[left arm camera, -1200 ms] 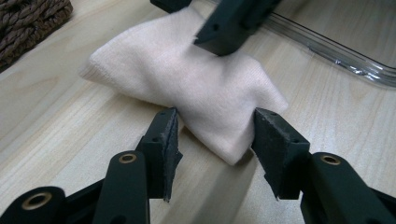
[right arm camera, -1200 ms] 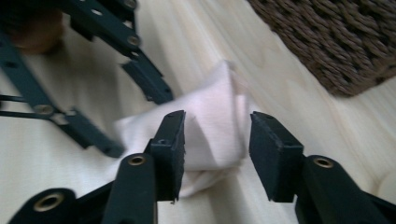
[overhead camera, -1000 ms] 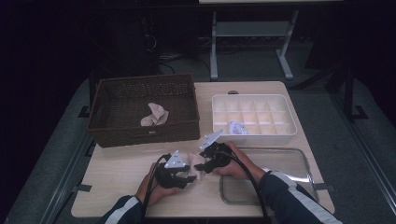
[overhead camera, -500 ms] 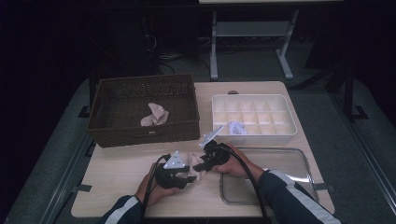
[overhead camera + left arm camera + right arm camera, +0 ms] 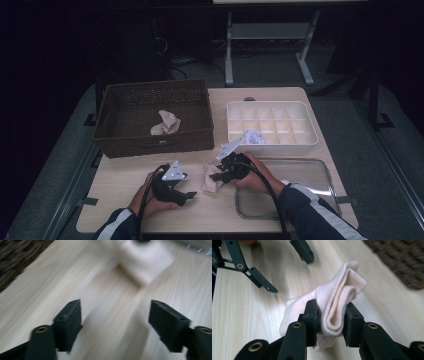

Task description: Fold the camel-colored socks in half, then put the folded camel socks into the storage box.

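Right gripper [image 5: 331, 322] view: jaws, just closing, pinch folded sock [image 5: 337, 302] near basket [image 5: 150, 117]; left gripper [image 5: 115, 322] view: jaws just spread, nothing between.

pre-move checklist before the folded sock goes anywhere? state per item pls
1. Right gripper pressed on both sides of the folded sock: ok.
2. Left gripper jaws just opened, nothing between them: ok.
3. Left gripper off the sock: ok.
4. Sock lifted off the table: cannot tell.
5. Basket has room beside the sock already inside: ok.
6. Divided white tray has free cells: ok, one holds a small item.
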Demonstrator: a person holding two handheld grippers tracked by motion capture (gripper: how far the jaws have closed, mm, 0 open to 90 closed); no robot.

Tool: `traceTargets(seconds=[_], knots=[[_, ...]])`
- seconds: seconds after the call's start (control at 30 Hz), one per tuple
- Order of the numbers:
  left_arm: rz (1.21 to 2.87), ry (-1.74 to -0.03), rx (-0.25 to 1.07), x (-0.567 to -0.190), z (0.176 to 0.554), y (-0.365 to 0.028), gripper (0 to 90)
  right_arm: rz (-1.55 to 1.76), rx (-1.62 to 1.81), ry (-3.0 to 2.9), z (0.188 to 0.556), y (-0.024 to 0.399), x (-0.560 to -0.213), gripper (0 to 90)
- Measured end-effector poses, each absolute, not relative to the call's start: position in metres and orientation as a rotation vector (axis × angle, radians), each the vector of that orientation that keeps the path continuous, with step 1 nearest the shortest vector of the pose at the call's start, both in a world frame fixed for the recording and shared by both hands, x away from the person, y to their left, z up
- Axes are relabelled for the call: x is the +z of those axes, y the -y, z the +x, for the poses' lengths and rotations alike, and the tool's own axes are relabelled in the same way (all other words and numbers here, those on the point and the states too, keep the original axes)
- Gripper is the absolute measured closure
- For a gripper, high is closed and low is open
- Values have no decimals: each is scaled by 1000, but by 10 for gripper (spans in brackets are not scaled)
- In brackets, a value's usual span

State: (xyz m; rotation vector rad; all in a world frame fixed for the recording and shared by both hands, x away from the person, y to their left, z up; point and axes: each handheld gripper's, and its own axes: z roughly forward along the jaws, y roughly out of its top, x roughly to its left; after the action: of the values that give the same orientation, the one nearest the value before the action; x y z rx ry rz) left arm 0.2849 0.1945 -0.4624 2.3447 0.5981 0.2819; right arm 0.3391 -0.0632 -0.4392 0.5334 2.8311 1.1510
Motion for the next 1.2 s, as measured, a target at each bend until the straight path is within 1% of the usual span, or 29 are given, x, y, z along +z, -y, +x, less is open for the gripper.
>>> traceTargets(seconds=[0.1,0.17,0.37,0.57,0.9,1.2], knots=[[2327,-642,268,-466,285,-207,214,543,1157,-2791,336,70,-431,676],[2322,-661,286,-468,286,-214,197,555,1167,-2775,334,73,-427,676],[2298,-649,269,-472,294,-221,156,574,1157,-2748,331,85,-421,675],[2248,-653,277,-476,299,-221,152,588,1164,-2719,331,96,-415,674],[2252,-647,280,-476,303,-220,152,663,1199,-2664,335,117,-403,672],[2253,-644,280,-476,304,-219,152,752,1231,-2587,342,153,-386,672]])
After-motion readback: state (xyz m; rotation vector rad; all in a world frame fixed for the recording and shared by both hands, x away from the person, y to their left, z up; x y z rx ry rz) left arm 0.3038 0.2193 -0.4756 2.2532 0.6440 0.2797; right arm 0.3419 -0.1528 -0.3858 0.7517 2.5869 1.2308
